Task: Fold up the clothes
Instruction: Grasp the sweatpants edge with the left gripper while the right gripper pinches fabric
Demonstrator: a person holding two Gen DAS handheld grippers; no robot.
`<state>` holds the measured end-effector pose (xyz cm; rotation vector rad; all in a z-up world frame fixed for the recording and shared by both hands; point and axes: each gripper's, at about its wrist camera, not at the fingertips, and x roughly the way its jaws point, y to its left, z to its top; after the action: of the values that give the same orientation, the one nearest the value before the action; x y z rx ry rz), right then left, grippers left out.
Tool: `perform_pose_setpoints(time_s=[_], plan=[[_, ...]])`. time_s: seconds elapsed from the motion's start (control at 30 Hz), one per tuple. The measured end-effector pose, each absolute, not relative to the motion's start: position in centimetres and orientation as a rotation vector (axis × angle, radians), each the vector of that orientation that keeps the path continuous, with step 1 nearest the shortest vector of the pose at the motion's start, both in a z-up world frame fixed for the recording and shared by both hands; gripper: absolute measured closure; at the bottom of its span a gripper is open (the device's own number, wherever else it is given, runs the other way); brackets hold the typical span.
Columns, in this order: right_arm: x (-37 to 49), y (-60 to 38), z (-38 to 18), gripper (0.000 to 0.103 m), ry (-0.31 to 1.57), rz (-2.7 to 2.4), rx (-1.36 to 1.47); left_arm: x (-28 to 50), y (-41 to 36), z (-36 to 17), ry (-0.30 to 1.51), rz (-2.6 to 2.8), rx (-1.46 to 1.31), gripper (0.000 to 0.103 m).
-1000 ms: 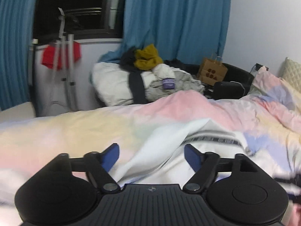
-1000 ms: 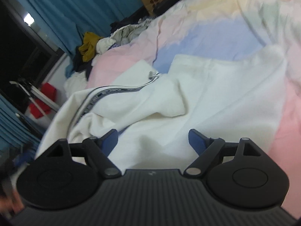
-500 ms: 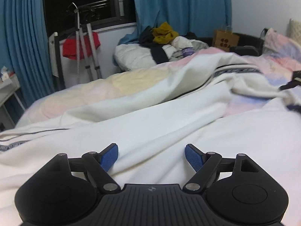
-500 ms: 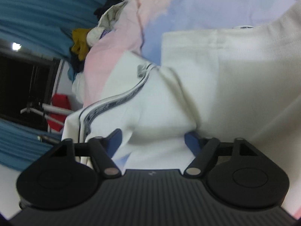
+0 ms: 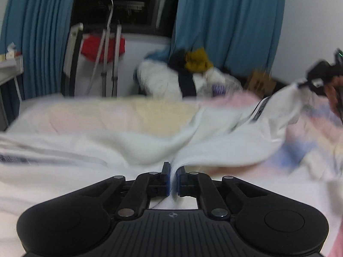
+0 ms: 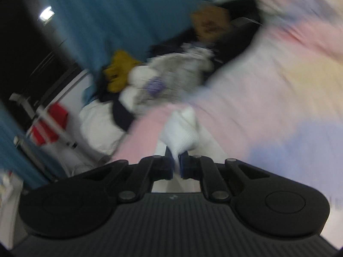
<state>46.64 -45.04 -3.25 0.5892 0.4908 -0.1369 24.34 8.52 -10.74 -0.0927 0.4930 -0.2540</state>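
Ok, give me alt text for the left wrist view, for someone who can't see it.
The left gripper is shut on a fold of the white garment with dark striped trim, which stretches across the pastel patchwork duvet toward the right gripper at far right. Behind are blue curtains and a heap of clothes; the picture is motion-blurred.

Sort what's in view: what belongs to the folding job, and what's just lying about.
In the job:
white garment
left gripper, shut on it
right gripper, shut on it

Lying about:
clothes pile
red cloth
paper bag
blue curtains
bedspread
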Motion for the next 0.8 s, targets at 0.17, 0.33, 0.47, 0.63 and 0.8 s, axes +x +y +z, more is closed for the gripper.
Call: perform_pose_setpoints(time_s=[0.17, 0.33, 0.47, 0.63, 0.8], plan=[[45.5, -45.3, 4.3, 0.095, 0.169, -0.005, 0.542, 22.2, 10.7, -8.3, 0.435, -0.313, -0.11, 0.097], [42.6, -51.5, -4.7, 0.094, 0.305, -0.169, 0.613, 21.6, 8.8, -11.0, 0.558, -0.398, -0.009, 0.096], [41.1, -55.1, -15.7, 0.094, 0.549, -0.324, 0.638, 21.9, 6.8, -14.3, 0.674, -0.391, 0.064, 0.094], [39.7, -56.0, -21.7, 0.091, 0.605, -0.327, 0.619, 22.2, 6.5, -15.0, 0.708, -0.366, 0.043, 0.088], [37.6, -55.2, -19.1, 0.084, 0.599, -0.3, 0.615, 20.9, 6.8, -13.1, 0.703, -0.351, -0.007, 0.067]])
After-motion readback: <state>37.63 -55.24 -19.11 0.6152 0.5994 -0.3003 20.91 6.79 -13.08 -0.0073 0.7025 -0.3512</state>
